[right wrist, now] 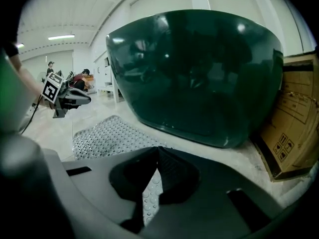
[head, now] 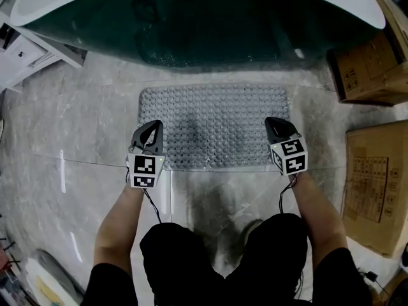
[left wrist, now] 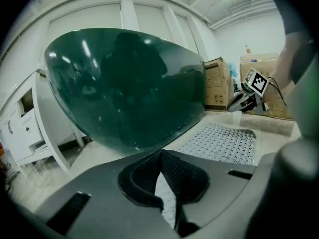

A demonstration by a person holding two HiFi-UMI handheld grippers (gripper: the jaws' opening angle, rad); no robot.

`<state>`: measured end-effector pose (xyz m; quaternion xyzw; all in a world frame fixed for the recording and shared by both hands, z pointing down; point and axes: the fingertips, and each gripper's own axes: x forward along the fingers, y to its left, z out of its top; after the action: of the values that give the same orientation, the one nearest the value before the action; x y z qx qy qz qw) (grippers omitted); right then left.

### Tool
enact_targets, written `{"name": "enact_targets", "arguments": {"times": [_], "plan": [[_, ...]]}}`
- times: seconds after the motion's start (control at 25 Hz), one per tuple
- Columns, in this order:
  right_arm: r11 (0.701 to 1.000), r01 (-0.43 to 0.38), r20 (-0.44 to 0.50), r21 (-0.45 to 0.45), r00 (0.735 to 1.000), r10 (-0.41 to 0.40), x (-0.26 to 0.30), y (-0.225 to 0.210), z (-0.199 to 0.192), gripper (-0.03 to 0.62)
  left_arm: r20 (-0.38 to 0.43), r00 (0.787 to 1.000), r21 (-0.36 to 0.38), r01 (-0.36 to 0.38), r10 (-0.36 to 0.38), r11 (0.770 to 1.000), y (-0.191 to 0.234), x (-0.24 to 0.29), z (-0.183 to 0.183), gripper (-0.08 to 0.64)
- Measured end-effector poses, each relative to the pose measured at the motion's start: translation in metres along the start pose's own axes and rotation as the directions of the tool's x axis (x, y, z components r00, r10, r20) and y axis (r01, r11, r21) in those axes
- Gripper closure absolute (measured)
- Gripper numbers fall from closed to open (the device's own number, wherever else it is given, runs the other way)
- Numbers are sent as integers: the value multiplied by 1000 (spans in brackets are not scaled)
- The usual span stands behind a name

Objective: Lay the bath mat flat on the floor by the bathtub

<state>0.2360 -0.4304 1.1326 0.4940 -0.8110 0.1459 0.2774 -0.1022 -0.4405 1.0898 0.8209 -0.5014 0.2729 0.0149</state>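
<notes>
Clamps the left gripper (head: 151, 127) on the near-left corner of the bath mat (head: 213, 123), jaws pressed together with a strip of the mat's edge caught between them. Holds low, close to the floor (head: 76, 126), seemingly so that the corner goes down without a curl.

Finds the mat already spread as a flat rectangle with rounded corners, its long side parallel to the dark green bathtub (head: 204, 30) and just short of the tub's base. Looks like soft, clear plastic, studded all over with small round bumps, with the grey marbled tile showing faintly through. Contrasts with the tub's smooth, glossy, curved wall, which catches bright highlights in both gripper views.

Clamps the right gripper (head: 275, 123) likewise on the near-right corner, jaws closed on the edge, level with the left, probably so that the near side lies straight and taut. Leaves, by the look of it, little more than the letting go.

Ends at the right with brown cardboard boxes (head: 376, 183), stiff and square-edged, near the mat but not touching it.
</notes>
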Motion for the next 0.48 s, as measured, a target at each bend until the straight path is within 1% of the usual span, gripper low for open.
{"name": "enact_targets", "arguments": {"times": [0.16, 0.28, 0.48], "plan": [[999, -11, 32, -35, 999, 12, -16, 2, 19, 577, 51, 998, 67, 29, -32, 997, -12, -9, 31, 545], [998, -18, 40, -52, 999, 20, -35, 6, 39, 577, 71, 996, 111, 43, -51, 993, -16, -26, 58, 545], [998, -38, 27, -49, 999, 39, -94, 18, 86, 577, 56, 994, 102, 87, -93, 991, -25, -74, 112, 545]]}}
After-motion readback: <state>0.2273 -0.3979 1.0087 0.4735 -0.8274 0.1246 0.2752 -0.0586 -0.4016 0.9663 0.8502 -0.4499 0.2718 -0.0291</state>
